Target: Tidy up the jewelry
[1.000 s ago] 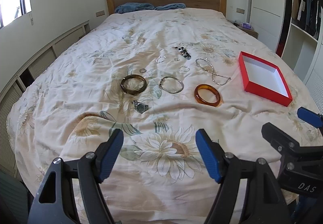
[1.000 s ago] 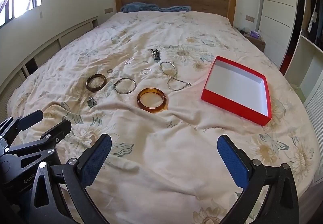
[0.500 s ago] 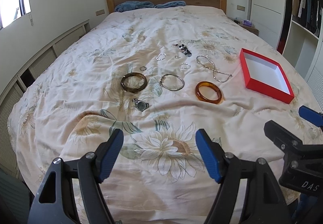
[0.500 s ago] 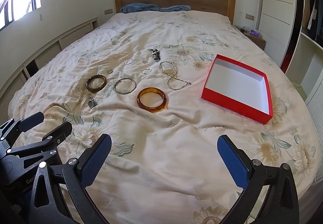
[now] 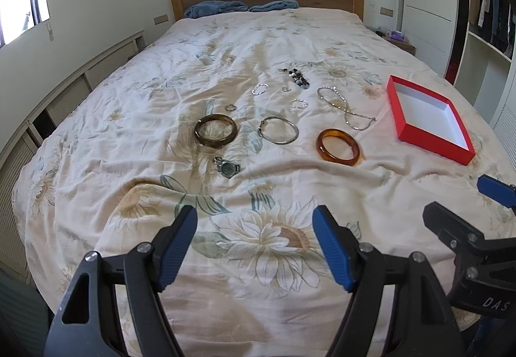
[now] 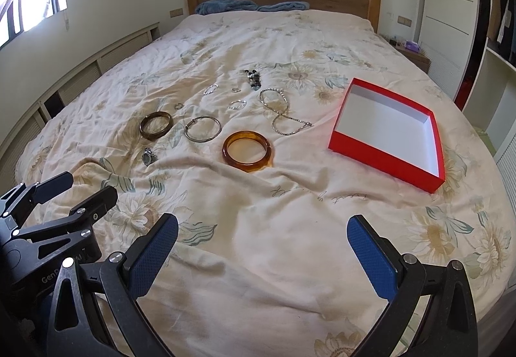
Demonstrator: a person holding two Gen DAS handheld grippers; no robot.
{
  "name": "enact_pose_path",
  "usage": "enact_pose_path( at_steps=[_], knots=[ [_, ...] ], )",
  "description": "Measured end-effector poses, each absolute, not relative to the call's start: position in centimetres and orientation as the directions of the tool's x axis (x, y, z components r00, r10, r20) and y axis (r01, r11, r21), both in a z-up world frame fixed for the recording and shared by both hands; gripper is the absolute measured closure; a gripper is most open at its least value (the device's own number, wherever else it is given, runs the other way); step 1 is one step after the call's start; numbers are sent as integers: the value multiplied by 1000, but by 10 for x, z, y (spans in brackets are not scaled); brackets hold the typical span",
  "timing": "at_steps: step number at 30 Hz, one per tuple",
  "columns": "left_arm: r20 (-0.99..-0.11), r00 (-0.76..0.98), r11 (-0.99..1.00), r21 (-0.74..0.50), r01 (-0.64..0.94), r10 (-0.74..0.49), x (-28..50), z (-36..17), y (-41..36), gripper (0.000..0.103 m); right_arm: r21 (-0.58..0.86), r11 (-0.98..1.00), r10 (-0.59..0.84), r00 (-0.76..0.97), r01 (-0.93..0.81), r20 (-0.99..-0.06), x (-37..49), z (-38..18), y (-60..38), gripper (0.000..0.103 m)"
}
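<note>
- The red box [image 6: 387, 134], rigid, light and empty, was seen at the right of the bedspread [image 6: 290, 228], well apart from both claws.
- The amber bangle [image 6: 247, 150], just left of the box and nearest the right gripper [image 6: 262, 247], was judged stiff, smooth and slippery; a grip across its rim would suit.
- The silver chain [image 6: 283, 115], farther off, was judged limp and best pinched mid-length.
- The left gripper [image 5: 254, 242] and the right were both held low over the near bedspread, spread wide, nothing held.
</note>
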State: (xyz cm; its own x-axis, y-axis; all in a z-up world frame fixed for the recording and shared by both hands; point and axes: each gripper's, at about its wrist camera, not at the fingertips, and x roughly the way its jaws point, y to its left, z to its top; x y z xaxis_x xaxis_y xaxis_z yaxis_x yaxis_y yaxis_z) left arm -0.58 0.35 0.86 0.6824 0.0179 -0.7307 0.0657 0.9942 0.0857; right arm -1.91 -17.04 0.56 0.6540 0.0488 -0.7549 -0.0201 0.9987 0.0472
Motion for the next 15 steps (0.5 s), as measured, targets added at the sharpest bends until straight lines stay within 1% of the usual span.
enact_pose_path(
  at_steps=[15],
  knots=[
    [-749, 662, 992, 103, 77, 26, 7, -1, 3, 31, 57, 998, 60, 646, -26, -761, -10, -1, -172, 0]
  ],
)
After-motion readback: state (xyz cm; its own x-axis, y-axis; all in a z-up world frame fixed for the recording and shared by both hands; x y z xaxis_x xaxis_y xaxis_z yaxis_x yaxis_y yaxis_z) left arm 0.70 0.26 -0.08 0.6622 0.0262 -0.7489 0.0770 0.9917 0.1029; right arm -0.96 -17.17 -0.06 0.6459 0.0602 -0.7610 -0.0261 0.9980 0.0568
